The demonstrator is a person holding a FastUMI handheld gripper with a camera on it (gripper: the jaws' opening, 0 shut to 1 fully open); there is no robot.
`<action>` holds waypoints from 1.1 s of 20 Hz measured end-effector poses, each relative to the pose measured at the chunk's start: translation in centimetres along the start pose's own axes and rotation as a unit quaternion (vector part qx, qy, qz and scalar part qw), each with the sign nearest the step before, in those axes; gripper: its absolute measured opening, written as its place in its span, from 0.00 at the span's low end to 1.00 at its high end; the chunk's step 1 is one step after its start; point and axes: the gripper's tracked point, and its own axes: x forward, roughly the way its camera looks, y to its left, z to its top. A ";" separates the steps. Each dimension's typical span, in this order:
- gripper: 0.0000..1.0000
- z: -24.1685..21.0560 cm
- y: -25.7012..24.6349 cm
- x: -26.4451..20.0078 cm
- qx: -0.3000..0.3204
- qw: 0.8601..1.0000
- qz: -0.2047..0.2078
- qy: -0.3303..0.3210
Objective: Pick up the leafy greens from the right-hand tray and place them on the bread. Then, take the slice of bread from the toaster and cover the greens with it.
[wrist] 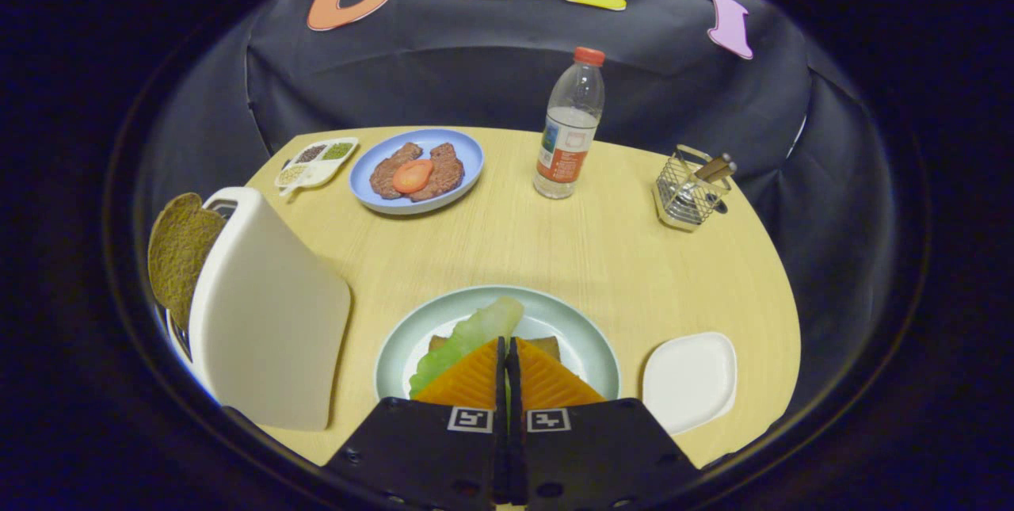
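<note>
My gripper [505,341] hangs over the pale green plate [582,329], its fingers shut with a pale green leaf of the leafy greens [467,334] pinched at their tips. The leaf spreads out left of the fingers and pokes up just beyond them. It lies over a brown slice of bread [548,346] on that plate, whose corners show on either side of the fingers. Left of the plate stands a white toaster [261,313] with a second brown bread slice [178,253] sticking out of its slot. The small white right-hand tray [689,376] is bare.
At the back of the round wooden table [554,242], a blue plate [467,150] holds meat patties and a tomato slice. Beside it lies a small divided condiment tray [317,162]. A water bottle [569,131] and a wire utensil basket [689,190] stand at the back right.
</note>
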 end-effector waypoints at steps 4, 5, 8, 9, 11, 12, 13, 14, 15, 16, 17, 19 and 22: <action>0.02 0.4 -0.5 1.3 -0.011 1.000 -0.003 0.001; 0.05 0.8 -0.5 1.1 -0.016 1.000 -0.002 -0.005; 0.14 1.5 -1.3 0.3 -0.027 0.999 -0.009 -0.024; 0.17 1.8 -1.4 -0.2 -0.026 0.999 -0.009 -0.030; 0.27 2.7 -1.7 -2.6 -0.020 0.999 -0.008 -0.043; 0.32 3.0 -2.1 -3.8 -0.011 0.998 -0.014 -0.053; 0.37 3.5 -2.1 -5.2 -0.002 0.998 -0.014 -0.066; 0.43 4.0 -2.2 -6.6 0.005 0.997 -0.017 -0.080; 0.47 4.7 -2.1 -8.2 0.009 0.995 -0.016 -0.098; 0.51 5.2 -1.7 -9.6 0.012 0.993 -0.012 -0.116; 0.54 5.6 -1.3 -10.9 0.014 0.991 -0.011 -0.130; 0.68 5.9 0.0 -13.3 0.017 0.988 -0.001 -0.155; 0.84 6.2 2.1 -16.2 0.018 0.983 0.012 -0.183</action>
